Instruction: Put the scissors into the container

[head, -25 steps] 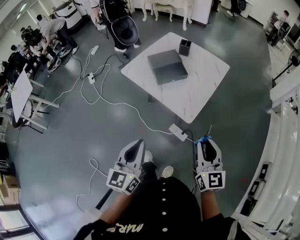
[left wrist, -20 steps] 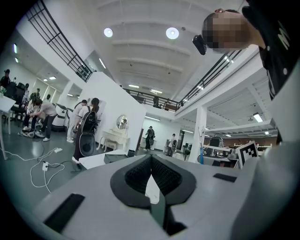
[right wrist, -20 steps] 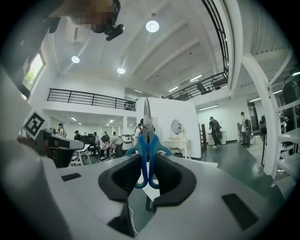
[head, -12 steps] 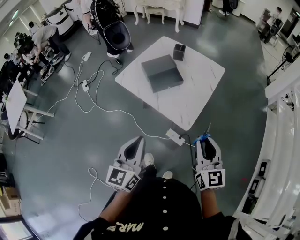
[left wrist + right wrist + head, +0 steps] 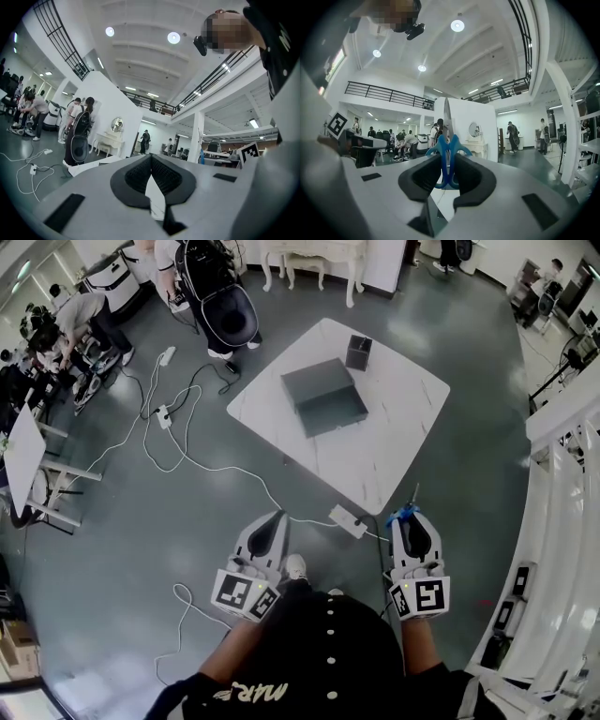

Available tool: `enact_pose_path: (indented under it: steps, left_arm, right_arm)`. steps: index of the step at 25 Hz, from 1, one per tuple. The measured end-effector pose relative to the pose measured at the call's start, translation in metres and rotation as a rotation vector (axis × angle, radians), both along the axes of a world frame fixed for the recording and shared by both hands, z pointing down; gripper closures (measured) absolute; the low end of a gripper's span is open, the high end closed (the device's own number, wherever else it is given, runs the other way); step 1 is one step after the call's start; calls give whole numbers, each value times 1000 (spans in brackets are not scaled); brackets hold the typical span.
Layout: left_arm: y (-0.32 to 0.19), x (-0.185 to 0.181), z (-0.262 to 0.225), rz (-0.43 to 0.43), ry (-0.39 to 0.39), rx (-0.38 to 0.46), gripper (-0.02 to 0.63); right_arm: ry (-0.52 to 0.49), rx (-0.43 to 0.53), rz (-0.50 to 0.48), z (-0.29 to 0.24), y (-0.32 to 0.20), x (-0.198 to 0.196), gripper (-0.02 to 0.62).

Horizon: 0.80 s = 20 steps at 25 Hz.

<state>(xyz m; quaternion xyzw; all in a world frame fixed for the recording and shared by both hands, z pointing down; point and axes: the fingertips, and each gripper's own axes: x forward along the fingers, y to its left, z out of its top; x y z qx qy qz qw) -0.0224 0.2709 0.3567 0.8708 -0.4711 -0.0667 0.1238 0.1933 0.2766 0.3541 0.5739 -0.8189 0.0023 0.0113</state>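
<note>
Two grippers hang short of the table (image 5: 398, 442), the container (image 5: 358, 352) at its far edge. Only the right gripper view shows the right gripper (image 5: 413, 520) clamping the scissors (image 5: 447, 161) by their blue handles; the left gripper (image 5: 151, 158) is closed, empty.

The white marble-topped square table (image 5: 398, 442) stands ahead of the left gripper (image 5: 277, 516) and right gripper (image 5: 413, 517). On the table, the small dark square container (image 5: 358, 352) stands just behind the flat dark grey box (image 5: 323, 397), to its right. The blue-handled scissors (image 5: 406, 515), between the right gripper's jaws, point toward the table.
</note>
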Motion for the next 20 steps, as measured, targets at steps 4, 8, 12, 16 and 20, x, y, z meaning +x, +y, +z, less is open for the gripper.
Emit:
enact_pose_path:
  steps: [4,8,12,16,20]
  left_arm:
    - [-17,-9,0,3,8,2,580]
    - [-35,-24,2,3,12,2,580]
    - [-53,-41,0,0,13,1,580]
    - [-68,-62,1,-7,10,3,580]
    - [-84,-79,3,-13,10,4,580]
  right_arm:
    - [11,-3,2,-1,-15,-10,494]
    - [17,-5,3,-1,-33,-22,494]
    - [18,-5,1,-2,-53,-40,494]
    - [13,5,-1,-3,-72,-59,494]
    - [11,8,-2,-2,-88,-75,494]
